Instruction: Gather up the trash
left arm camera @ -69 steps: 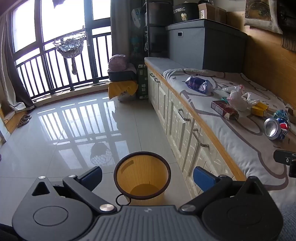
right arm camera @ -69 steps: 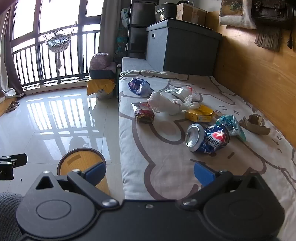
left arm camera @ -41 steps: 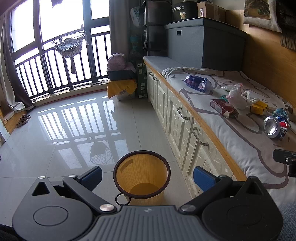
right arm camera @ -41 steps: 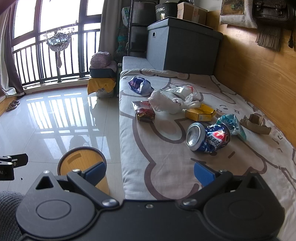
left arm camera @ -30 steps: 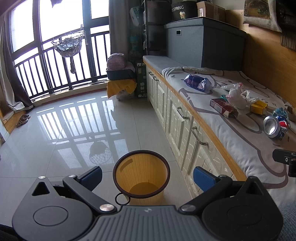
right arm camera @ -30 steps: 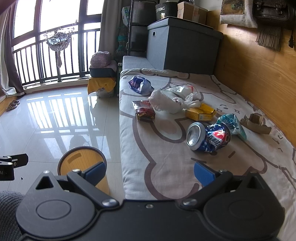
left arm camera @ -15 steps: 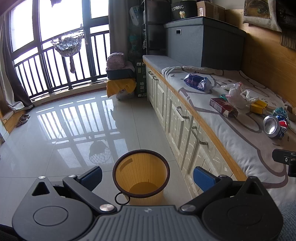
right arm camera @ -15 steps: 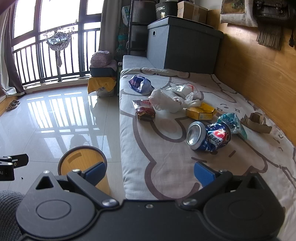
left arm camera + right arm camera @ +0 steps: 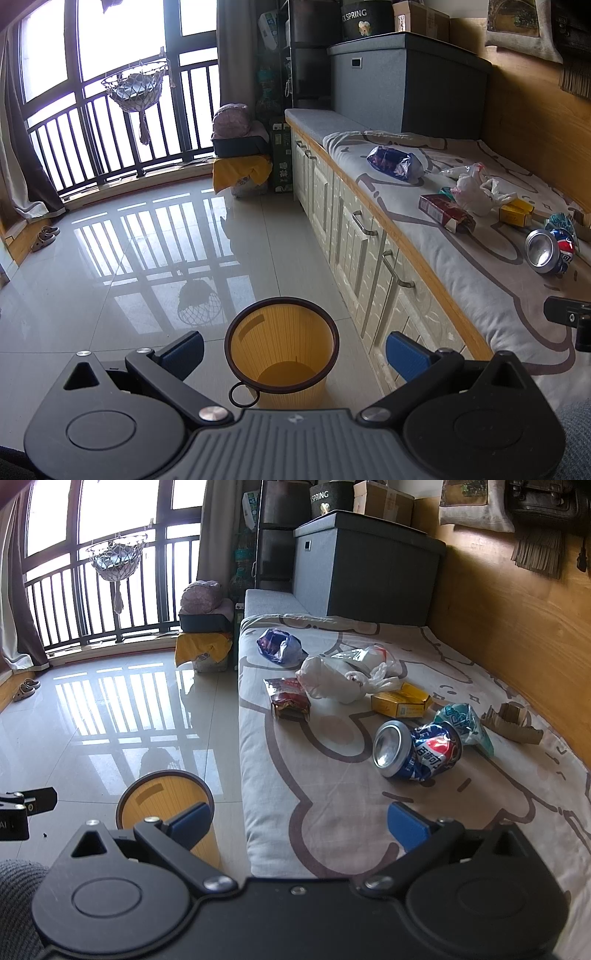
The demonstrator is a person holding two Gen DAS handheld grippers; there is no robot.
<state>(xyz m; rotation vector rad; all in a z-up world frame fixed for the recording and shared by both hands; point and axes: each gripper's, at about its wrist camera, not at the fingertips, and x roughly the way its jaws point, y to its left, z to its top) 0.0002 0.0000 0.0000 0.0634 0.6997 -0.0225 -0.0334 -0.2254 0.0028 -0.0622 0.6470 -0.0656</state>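
An empty yellow waste bin (image 9: 282, 354) stands on the tiled floor, right in front of my open left gripper (image 9: 293, 350); it also shows in the right wrist view (image 9: 166, 812). My open, empty right gripper (image 9: 299, 825) hovers over the bench cushion's front edge. On the cushion lie a crushed Pepsi can (image 9: 417, 751), a teal wrapper (image 9: 463, 725), a yellow box (image 9: 400, 700), a white plastic bag (image 9: 343, 677), a red snack packet (image 9: 288, 698), a blue bag (image 9: 279, 646) and torn cardboard (image 9: 511, 723). The can (image 9: 548, 251) also shows in the left wrist view.
The bench has white cabinet drawers (image 9: 354, 229) below the cushion. A grey storage box (image 9: 365, 565) stands at the bench's far end. A wooden wall (image 9: 517, 620) runs along the right. A stool with yellow cloth (image 9: 240, 170) stands by the balcony railing (image 9: 110, 140).
Both grippers have crept slightly forward. The can and other trash sit a little lower and nearer in the right wrist view. Nothing was taken hold of.
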